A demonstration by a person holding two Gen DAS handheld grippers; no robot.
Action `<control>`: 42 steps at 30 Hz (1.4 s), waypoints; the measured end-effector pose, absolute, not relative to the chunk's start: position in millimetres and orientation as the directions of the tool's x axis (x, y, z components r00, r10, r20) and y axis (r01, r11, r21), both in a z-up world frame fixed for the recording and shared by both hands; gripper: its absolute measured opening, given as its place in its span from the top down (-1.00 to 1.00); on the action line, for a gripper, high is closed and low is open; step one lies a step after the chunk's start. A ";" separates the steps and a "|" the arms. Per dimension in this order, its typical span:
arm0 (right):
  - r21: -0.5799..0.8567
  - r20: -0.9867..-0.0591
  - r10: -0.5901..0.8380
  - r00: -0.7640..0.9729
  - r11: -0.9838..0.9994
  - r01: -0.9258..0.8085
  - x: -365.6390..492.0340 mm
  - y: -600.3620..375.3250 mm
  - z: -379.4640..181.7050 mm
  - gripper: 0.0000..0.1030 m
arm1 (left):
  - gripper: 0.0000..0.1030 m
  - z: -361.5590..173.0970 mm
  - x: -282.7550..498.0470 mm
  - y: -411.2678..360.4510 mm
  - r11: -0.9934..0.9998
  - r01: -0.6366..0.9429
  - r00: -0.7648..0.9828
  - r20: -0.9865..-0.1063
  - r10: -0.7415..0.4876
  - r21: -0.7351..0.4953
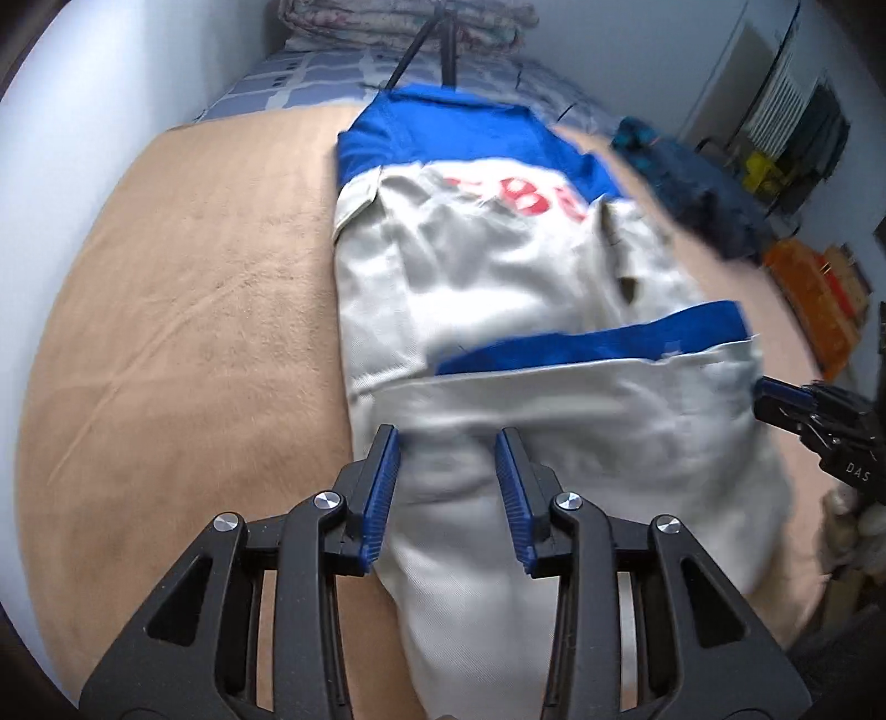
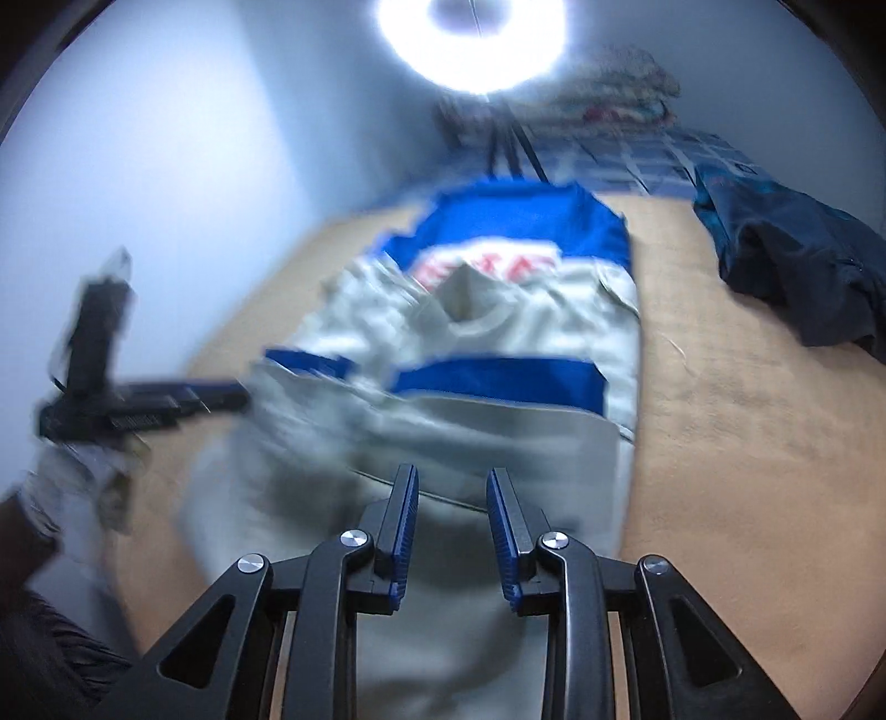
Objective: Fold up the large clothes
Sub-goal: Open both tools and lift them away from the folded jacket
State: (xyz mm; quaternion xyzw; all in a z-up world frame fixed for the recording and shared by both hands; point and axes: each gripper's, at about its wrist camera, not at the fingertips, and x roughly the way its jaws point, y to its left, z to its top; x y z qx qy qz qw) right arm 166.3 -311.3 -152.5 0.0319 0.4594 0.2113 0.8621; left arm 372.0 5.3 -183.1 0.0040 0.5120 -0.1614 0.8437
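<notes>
- The tan blanket [image 1: 183,310] is the largest surface: a soft, short-napped cloth with faint creases, spread beneath both tools and reaching far to the left of the left gripper.
- The work jacket [image 1: 498,288] lies flat on that blanket, straight ahead of and under both grippers. It is a stiff, pale grey twill with bright blue panels at the far end and a blue band across the middle; red lettering, too blurred to read, sits on the grey just below the far blue panel.
- A dark navy garment [image 2: 797,277] lies crumpled in a heap, ahead and to the right of the right gripper, apart from the jacket.
- A bed sheet with a blue and white block print [image 1: 310,83] shows beyond the blanket's far edge, with a folded quilt [image 1: 398,22] and thin black tripod legs [image 1: 437,50] behind it.
- The left gripper [image 1: 448,443] points steeply down over the jacket's near grey fabric. Its ribbed blue pads [image 1: 382,493] stand moderately apart, with cloth beneath them and nothing pinched.
- The right gripper [image 2: 451,482] also tilts down over the near grey edge, its blue pads parted by a narrower gap and gripping nothing. In the left wrist view its fingertips sit at the jacket's right edge.
- A light-gloved hand [image 2: 83,487], heavily blurred, carries the left tool.
</notes>
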 end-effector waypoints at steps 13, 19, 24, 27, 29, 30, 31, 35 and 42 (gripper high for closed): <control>0.200 -0.800 0.315 0.511 0.942 -0.269 165.2 -329.2 -149.7 0.42 | 0.20 -152.0 354.9 51.8 0.950 0.184 0.511 -0.801 -0.313 -0.254; 0.194 -0.715 0.308 0.628 0.950 -0.245 136.2 -348.6 -108.3 0.11 | 0.16 -106.7 330.5 60.5 0.967 0.174 0.592 -0.765 -0.253 -0.186; 0.167 -0.703 0.274 0.656 0.961 -0.222 133.8 -357.9 -77.6 -0.37 | 0.05 -72.1 321.4 59.7 0.971 0.194 0.624 -0.746 -0.234 -0.143; 0.167 -0.684 0.265 0.679 0.964 -0.208 136.6 -367.3 -56.8 -0.38 | 0.05 -50.4 326.3 56.9 0.970 0.208 0.643 -0.729 -0.233 -0.127; 0.185 -0.665 0.279 0.693 0.960 -0.209 140.7 -376.1 -39.5 -0.38 | 0.05 -37.9 335.1 54.8 0.968 0.220 0.650 -0.722 -0.240 -0.123; 0.192 -0.662 0.284 0.693 0.959 -0.210 143.5 -378.7 -34.4 -0.38 | 0.04 -32.0 342.3 54.2 0.965 0.230 0.648 -0.719 -0.251 -0.129; 0.197 -0.658 0.289 0.695 0.957 -0.211 149.4 -381.7 -26.7 -0.38 | 0.03 -28.3 348.2 53.3 0.962 0.238 0.644 -0.720 -0.260 -0.134; 0.166 -0.649 0.287 0.704 0.957 -0.237 180.5 -385.0 -0.6 -0.38 | -0.03 -17.7 388.1 47.8 0.953 0.262 0.623 -0.727 -0.288 -0.153; 0.157 -0.665 0.309 0.680 0.948 -0.277 260.7 -380.3 3.3 -0.35 | -0.03 -29.0 483.6 46.6 0.943 0.230 0.592 -0.734 -0.333 -0.242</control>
